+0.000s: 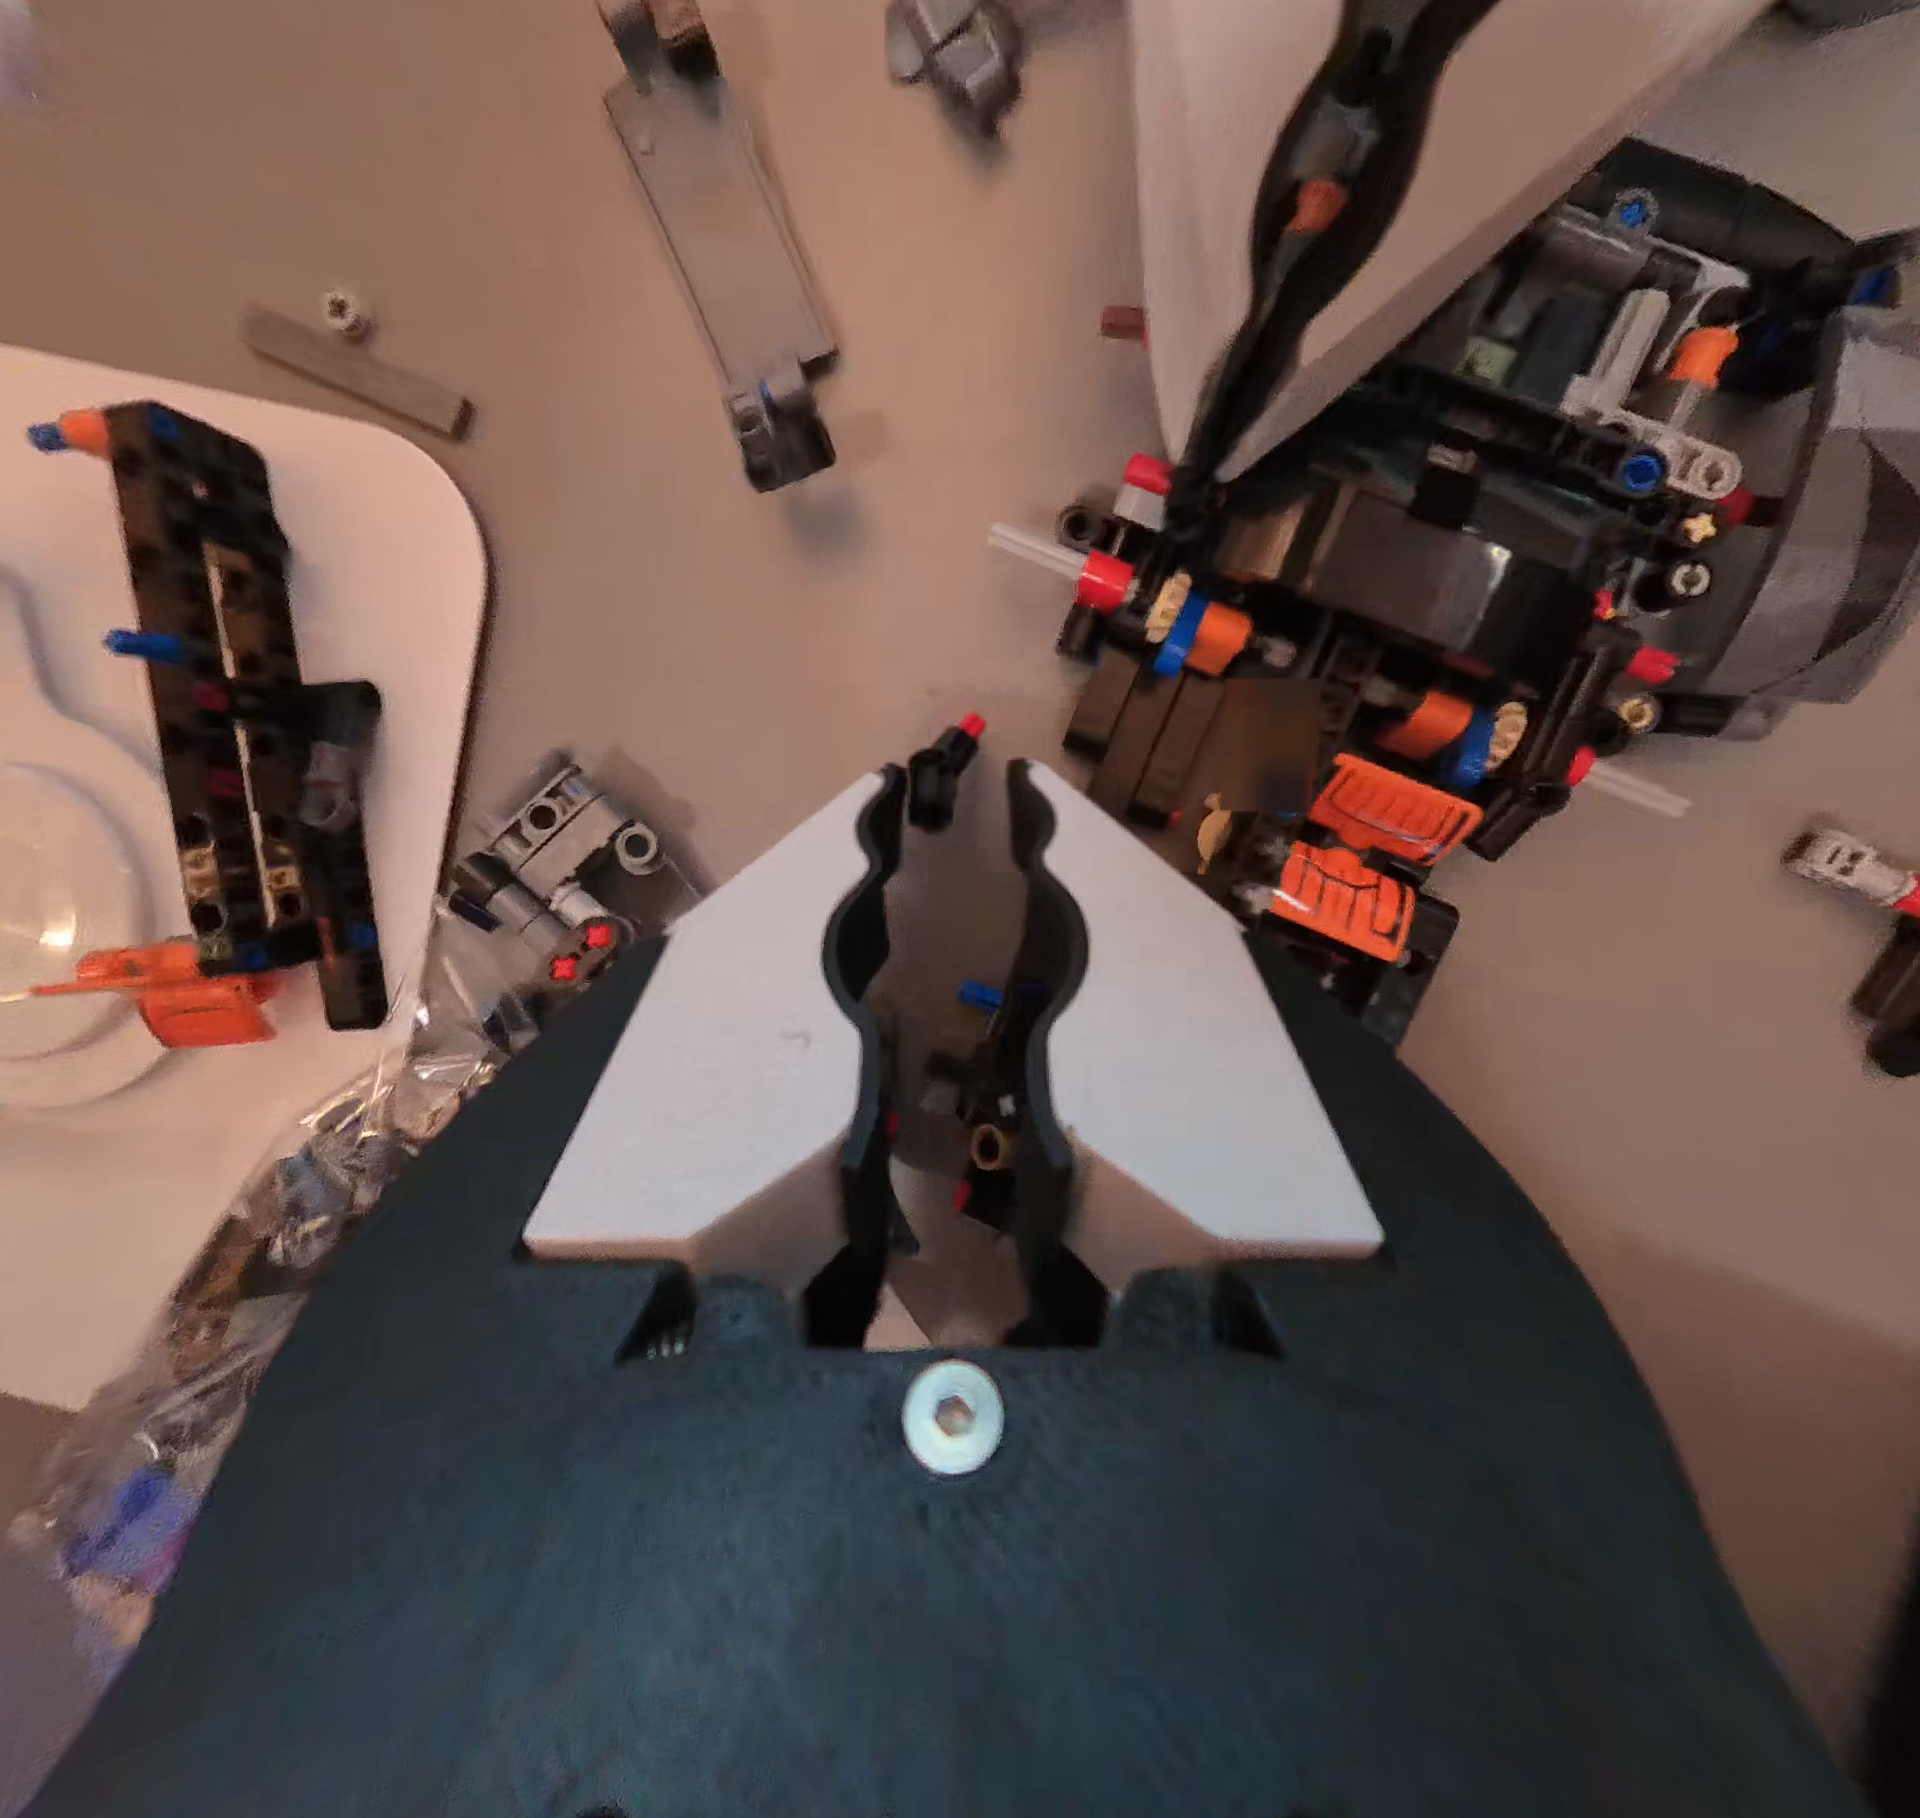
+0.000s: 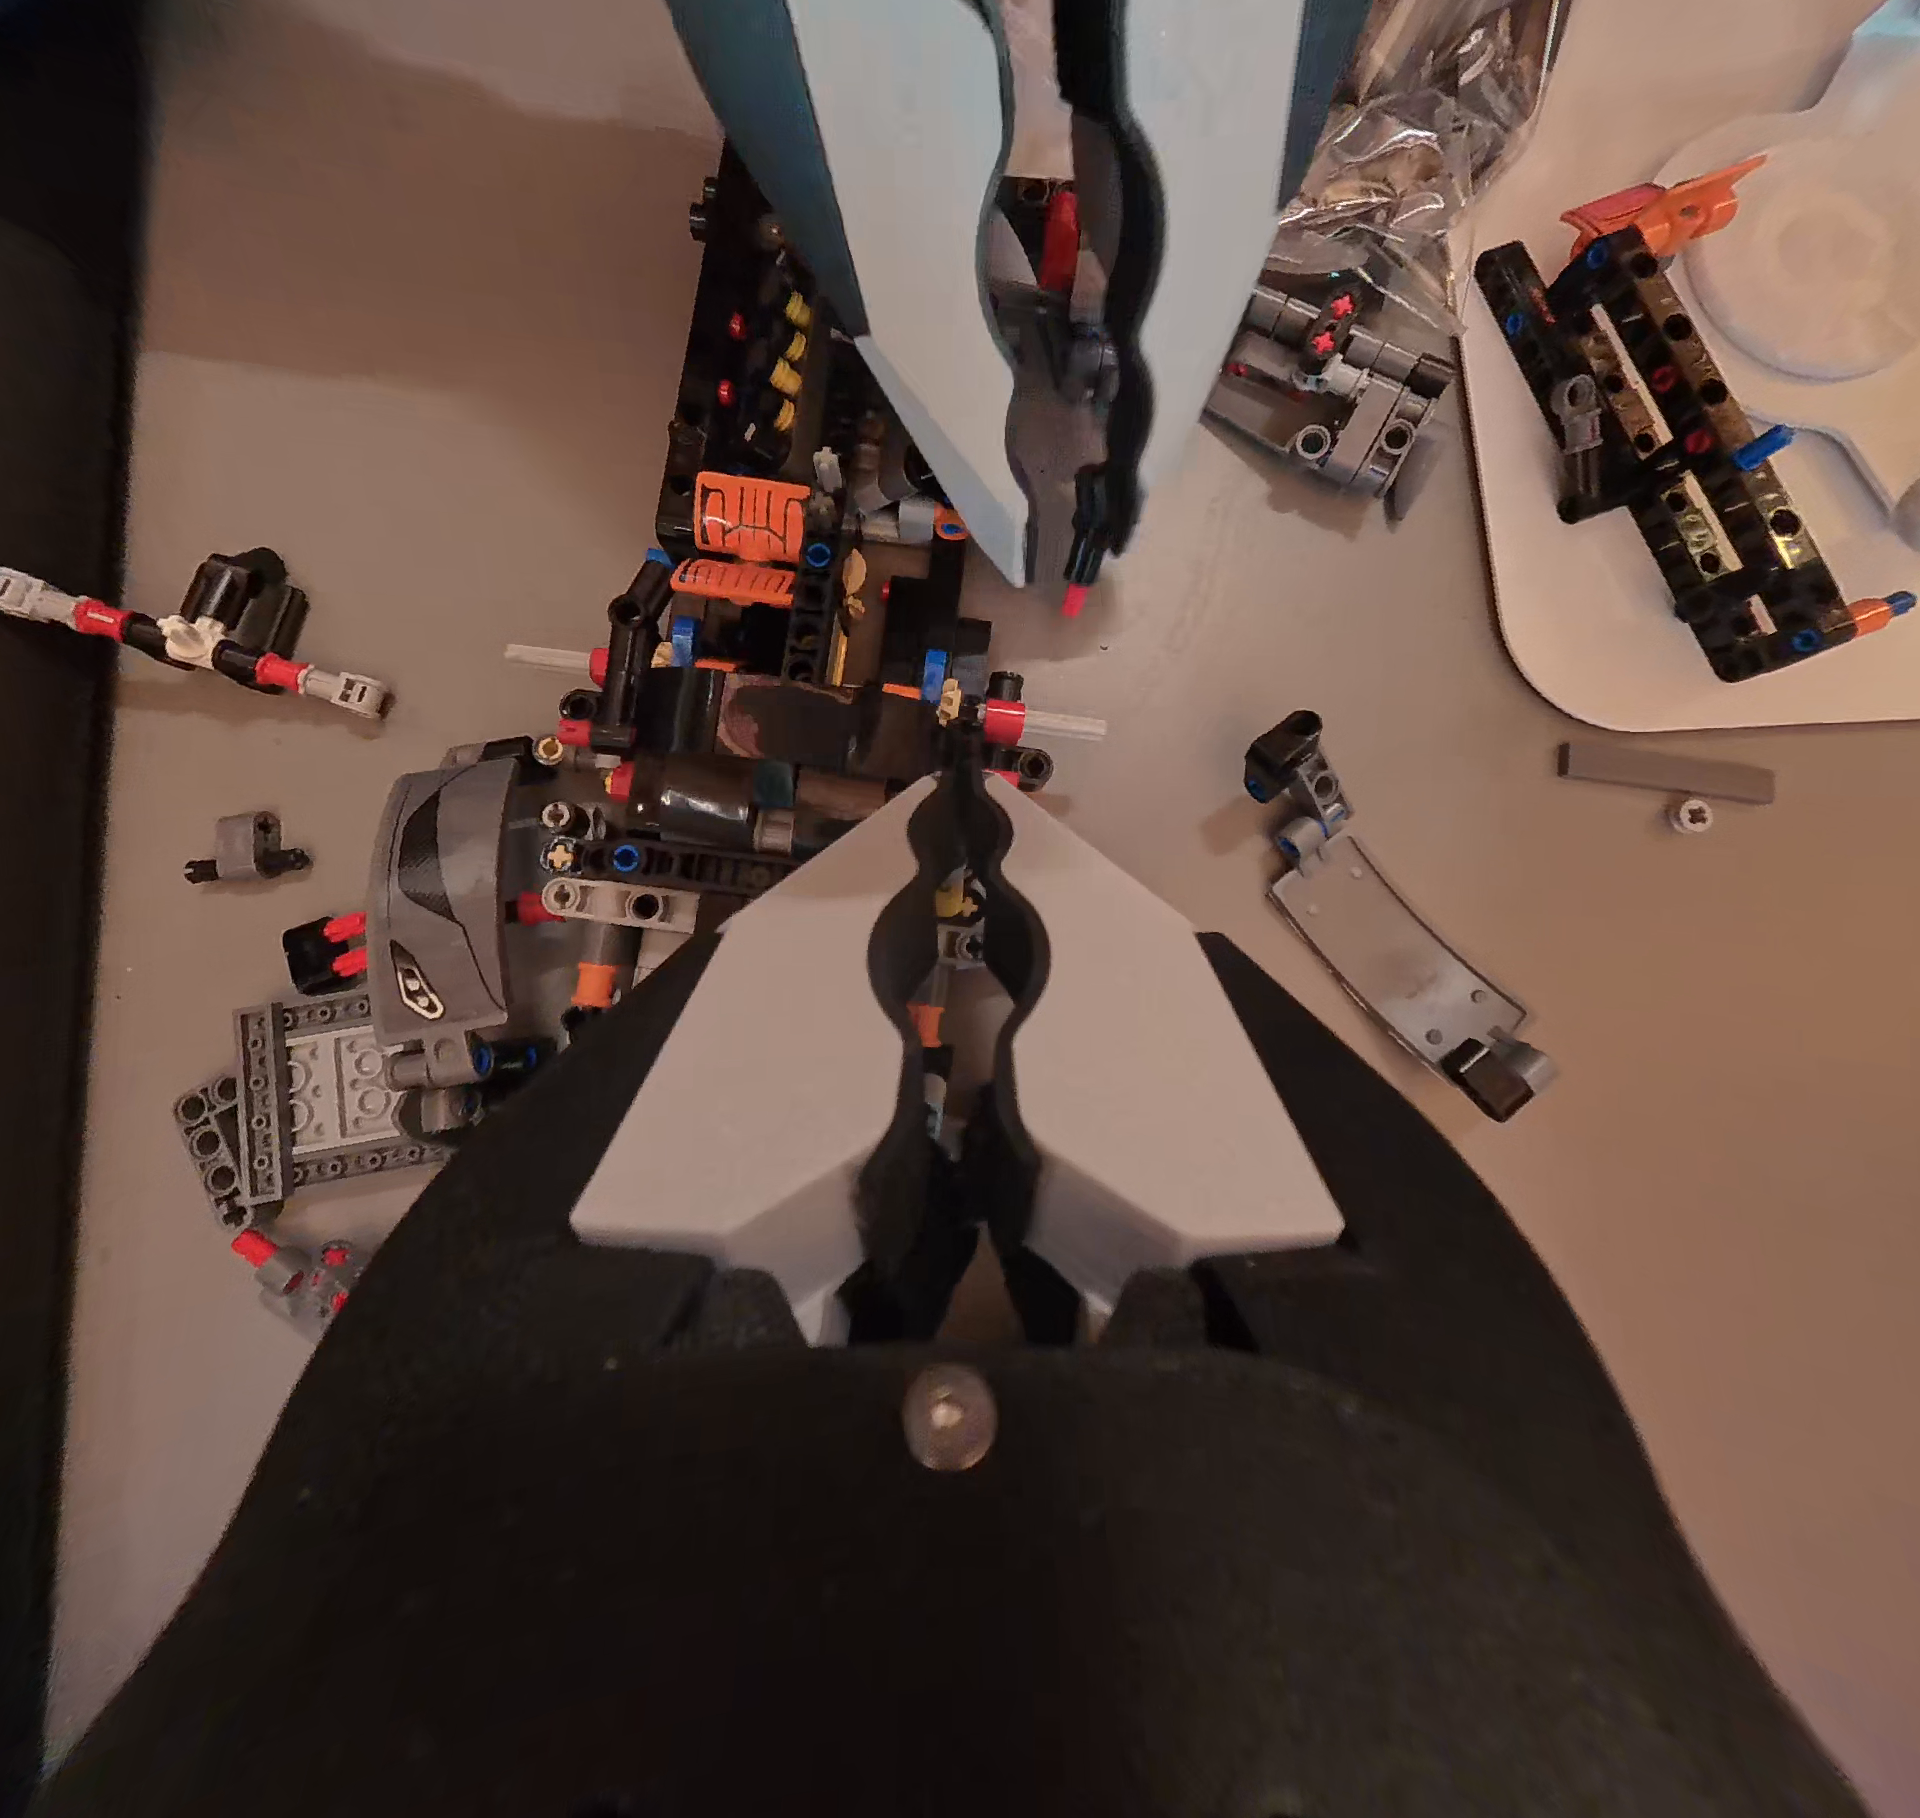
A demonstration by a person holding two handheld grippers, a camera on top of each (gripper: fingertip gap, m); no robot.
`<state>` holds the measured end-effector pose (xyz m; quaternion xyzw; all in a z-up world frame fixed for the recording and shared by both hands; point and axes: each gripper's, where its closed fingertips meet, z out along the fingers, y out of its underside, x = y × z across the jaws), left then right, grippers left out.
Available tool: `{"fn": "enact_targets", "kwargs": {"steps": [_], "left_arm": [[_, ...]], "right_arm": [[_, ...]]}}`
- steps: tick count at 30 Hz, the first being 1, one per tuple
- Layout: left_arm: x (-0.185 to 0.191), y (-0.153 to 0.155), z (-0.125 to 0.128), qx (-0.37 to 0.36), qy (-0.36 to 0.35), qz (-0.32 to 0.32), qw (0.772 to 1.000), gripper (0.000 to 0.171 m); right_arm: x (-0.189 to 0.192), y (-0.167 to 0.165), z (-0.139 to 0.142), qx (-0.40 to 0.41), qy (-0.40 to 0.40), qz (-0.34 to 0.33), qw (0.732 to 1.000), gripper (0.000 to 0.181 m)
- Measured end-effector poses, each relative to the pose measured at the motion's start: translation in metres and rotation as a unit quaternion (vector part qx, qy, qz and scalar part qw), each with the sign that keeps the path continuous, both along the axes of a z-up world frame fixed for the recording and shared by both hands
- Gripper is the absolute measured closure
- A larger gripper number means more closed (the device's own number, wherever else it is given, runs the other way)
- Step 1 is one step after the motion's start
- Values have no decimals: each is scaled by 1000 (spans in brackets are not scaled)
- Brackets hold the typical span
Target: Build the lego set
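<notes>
Lego chassis pinched by right gripper, seemingly.

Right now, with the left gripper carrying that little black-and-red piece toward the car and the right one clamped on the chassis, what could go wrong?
1. The left gripper seems to hold the black-and-red pin piece only at its fingertips; it could twist or drop.
2. The right gripper pinches the car chassis only at its edge near a red bush, so pushing may swing the model.
3. Loose parts like the curved grey panel lie close and could get knocked.
</notes>
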<state>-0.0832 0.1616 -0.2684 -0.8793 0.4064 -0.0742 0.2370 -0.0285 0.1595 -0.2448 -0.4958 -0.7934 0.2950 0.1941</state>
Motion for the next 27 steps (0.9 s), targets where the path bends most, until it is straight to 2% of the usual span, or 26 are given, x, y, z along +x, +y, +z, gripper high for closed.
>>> {"fn": "enact_targets", "kwargs": {"steps": [4, 10, 14, 18, 23, 27], "left_arm": [[-3, -2, 18, 6, -45, 23, 999, 138], [-12, -25, 41, 7, -48, 24, 999, 140], [-29, -42, 25, -35, -7, 41, 999, 147], [-31, -39, 17, -43, -10, 47, 998, 150], [-20, -40, 15, -59, -56, 38, 996, 158], [-11, -41, 13, -70, -80, 27, 994, 155]], "right_arm": [[0, 3, 2, -10, 2, -5, 1000, 175], [-6, -11, 25, -21, 31, -3, 999, 168], [-25, -28, 15, 15, 12, -10, 1000, 170], [-43, -31, -1, 51, -13, -26, 998, 170], [-57, -35, -4, 15, -29, -42, 999, 168], [-58, -40, -8, -44, -53, -44, 997, 164]]}}
